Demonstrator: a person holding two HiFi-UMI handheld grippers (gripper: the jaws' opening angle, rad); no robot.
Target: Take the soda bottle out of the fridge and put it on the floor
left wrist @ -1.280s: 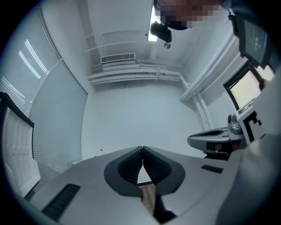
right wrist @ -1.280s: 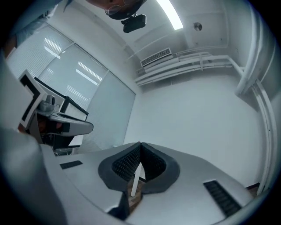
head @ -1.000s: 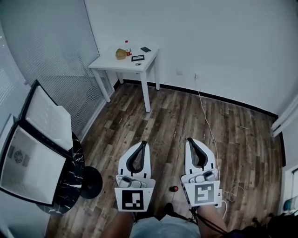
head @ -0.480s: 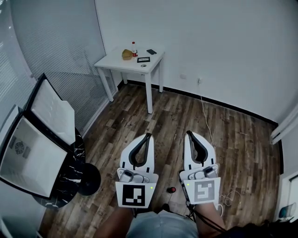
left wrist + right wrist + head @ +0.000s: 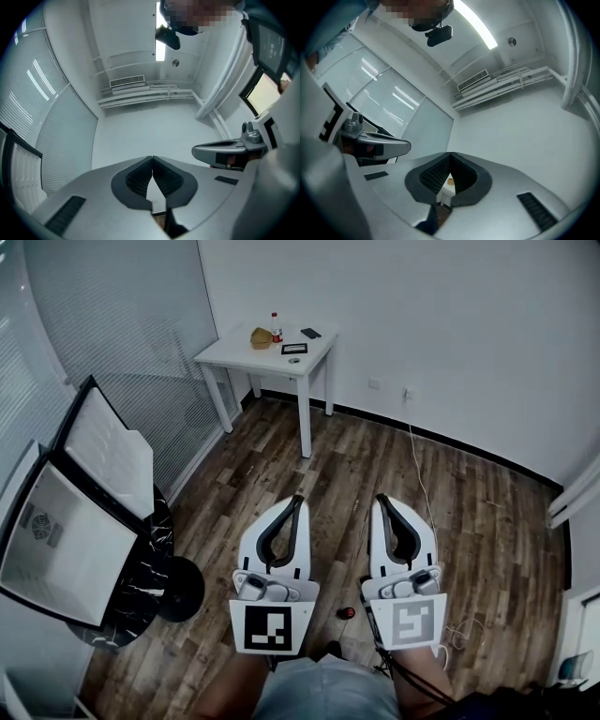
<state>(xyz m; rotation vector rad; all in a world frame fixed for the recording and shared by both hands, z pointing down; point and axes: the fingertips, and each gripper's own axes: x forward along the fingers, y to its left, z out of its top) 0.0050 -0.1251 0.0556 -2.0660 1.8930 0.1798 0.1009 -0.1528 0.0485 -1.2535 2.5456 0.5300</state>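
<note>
Rising slightly, my left gripper (image 5: 298, 499) and right gripper (image 5: 379, 497) are staying fully closed and empty above the floor (image 5: 469, 512), pointing toward the bench (image 5: 234, 354).

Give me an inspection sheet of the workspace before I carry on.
Surface: dark wooden plank floor; a small red object lies near the person's feet.
Job's things: small clear bottle with a red label stands on the white square table; no fridge identified for certain.
Clutter: brown rounded lump, black phone and flat black frame on that table.
Grippers: left gripper and right gripper both shut, empty, above the floor.
Cables: white cable runs from the wall socket across the floor.
Surroundings: white walls, window blinds, white black-edged boxes on a black marbled round table.
</note>
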